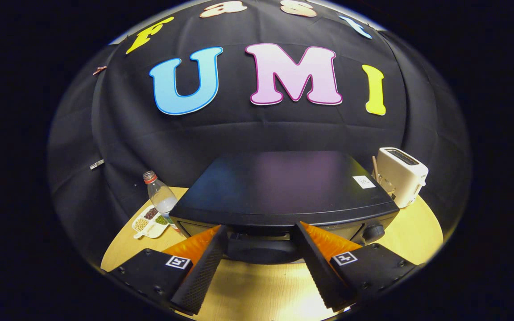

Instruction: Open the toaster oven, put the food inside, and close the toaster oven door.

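Observation:
A black toaster oven stands on the wooden table, seen from above its front. Its dark door handle juts out below the top front edge. My gripper is open, one finger on each side of that handle, with the fingertips up against the oven's front. Neither finger presses on the handle. A round knob sits on the oven's front just beyond the right finger. I cannot tell from here how far the door is open or shut.
Left of the oven stand a clear plastic bottle with a red cap and a small white divided dish of beans. Behind the oven's right corner is a white pop-up toaster. The black cloth wall rises close behind.

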Tool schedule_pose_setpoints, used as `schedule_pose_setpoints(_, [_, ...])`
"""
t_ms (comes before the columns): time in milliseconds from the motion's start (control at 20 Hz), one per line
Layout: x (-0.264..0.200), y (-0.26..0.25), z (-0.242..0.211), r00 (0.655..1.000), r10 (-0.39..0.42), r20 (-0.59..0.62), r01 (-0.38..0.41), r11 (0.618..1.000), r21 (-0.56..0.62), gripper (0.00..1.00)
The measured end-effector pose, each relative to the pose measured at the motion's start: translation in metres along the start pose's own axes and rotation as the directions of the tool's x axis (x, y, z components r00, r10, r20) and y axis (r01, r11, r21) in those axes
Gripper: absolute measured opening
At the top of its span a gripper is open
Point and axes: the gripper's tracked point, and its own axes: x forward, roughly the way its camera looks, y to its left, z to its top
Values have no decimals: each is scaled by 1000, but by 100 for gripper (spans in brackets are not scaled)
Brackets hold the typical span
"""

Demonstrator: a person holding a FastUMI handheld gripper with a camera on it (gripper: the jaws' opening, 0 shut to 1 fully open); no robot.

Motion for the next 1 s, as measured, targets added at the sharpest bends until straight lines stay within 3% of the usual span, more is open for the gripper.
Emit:
schedule_pose_setpoints(500, [-14,-1,-12,1000,-15,-20,14,999,-38,99])
schedule_pose_setpoints(1000, [-66,0,-83,983,20,-181,-16,1000,25,99])
